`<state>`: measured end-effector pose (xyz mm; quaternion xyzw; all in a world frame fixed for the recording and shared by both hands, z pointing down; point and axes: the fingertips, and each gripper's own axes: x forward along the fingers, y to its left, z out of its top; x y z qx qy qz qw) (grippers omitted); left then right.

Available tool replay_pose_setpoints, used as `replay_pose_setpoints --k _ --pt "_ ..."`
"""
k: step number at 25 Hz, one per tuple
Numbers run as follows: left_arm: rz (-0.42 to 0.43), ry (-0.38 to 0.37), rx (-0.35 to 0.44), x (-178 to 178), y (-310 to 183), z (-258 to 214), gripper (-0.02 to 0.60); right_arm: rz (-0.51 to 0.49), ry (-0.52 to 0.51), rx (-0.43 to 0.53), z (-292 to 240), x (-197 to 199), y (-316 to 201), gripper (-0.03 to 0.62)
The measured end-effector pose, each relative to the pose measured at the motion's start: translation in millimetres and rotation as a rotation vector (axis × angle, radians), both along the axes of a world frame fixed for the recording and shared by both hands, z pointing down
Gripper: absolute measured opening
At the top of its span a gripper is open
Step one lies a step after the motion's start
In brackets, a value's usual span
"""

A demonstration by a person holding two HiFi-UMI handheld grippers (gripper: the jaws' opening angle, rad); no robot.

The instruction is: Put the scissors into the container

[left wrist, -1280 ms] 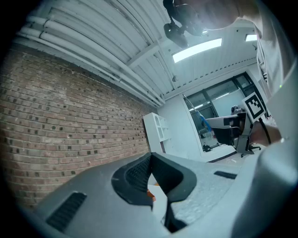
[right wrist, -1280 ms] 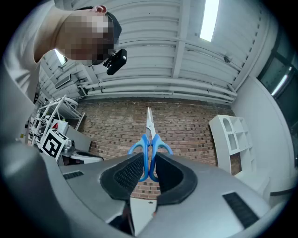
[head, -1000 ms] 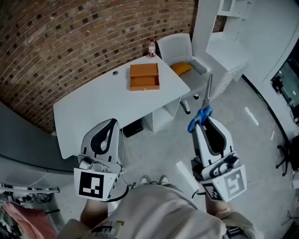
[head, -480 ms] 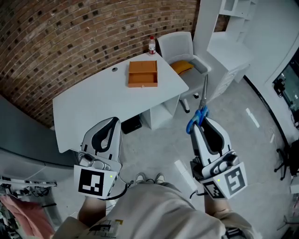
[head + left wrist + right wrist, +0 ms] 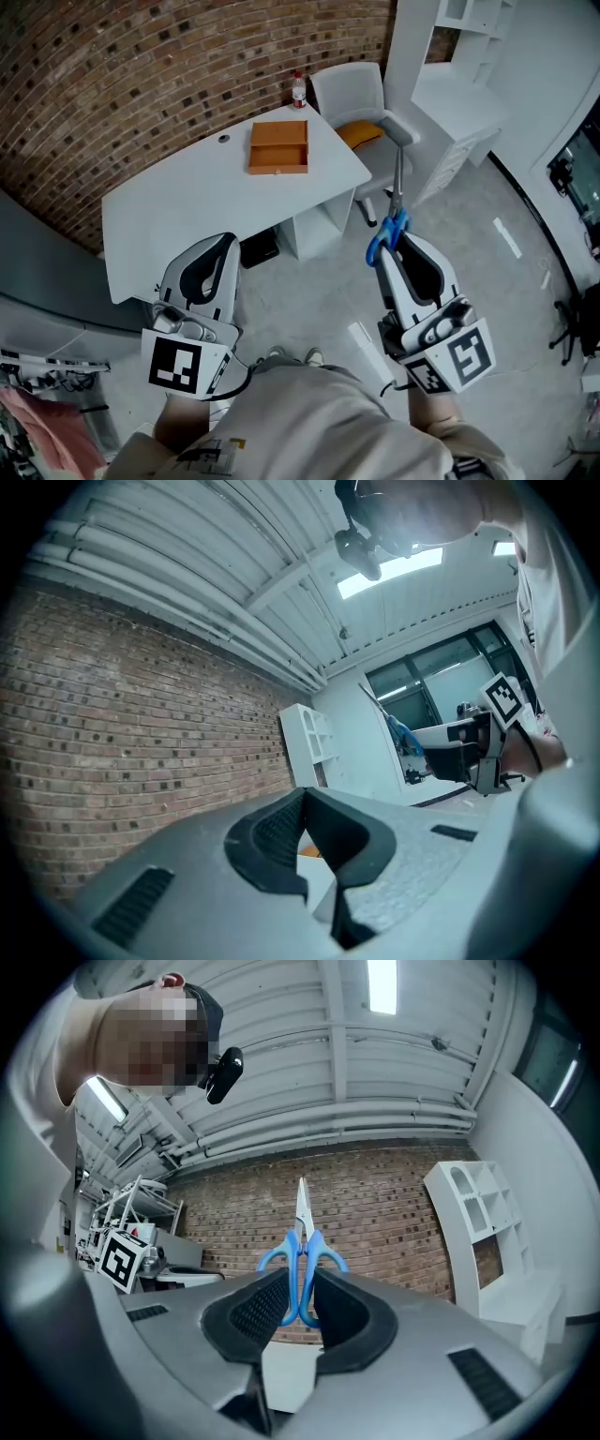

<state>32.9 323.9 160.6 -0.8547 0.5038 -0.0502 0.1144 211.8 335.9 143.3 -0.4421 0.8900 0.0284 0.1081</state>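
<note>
Blue-handled scissors (image 5: 388,232) stick out of my right gripper (image 5: 392,246), which is shut on their handles; the steel blades point away from me toward the chair. In the right gripper view the scissors (image 5: 302,1241) stand upright between the pads of the right gripper (image 5: 300,1286). The orange container (image 5: 278,148), an open tray, lies on the far part of the white table (image 5: 187,216), well ahead of both grippers. My left gripper (image 5: 219,247) is held over the floor near the table's front edge. In its own view the left gripper (image 5: 302,810) has its tips together and holds nothing.
A small bottle (image 5: 298,91) stands at the table's far corner. A white chair (image 5: 352,89) with a yellow cushion (image 5: 361,134) is right of the table, with white shelving (image 5: 464,56) beyond. A brick wall (image 5: 141,75) runs behind. The table has a cabinet (image 5: 314,234) below.
The table and container have drifted slightly left in the head view. Both grippers have shifted a little. The scissors' blades now point straighter up the frame instead of leaning right.
</note>
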Motion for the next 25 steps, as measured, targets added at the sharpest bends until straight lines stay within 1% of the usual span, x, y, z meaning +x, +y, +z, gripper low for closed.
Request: replay_pose_setpoints --k 5,11,19,23,25 --pt "-0.01 -0.016 0.008 14.6 0.6 1.4 0.008 0.002 0.004 0.005 3.0 16.0 -0.8 0.081" --pt "-0.023 -0.033 -0.005 17.9 -6.3 10.0 0.008 -0.003 0.0 0.002 11.6 21.8 -11.2 0.081" --pt "-0.032 -0.036 0.0 10.2 -33.5 28.1 0.008 -0.012 0.014 -0.008 34.6 10.3 -44.4 0.081" --pt "-0.047 -0.015 -0.029 -3.1 -58.5 36.8 0.008 0.012 0.086 0.006 42.6 -5.4 -72.4 0.081" --pt "-0.048 -0.017 -0.027 -10.4 -75.1 39.2 0.008 0.009 0.106 0.007 44.5 -14.2 -89.9 0.081"
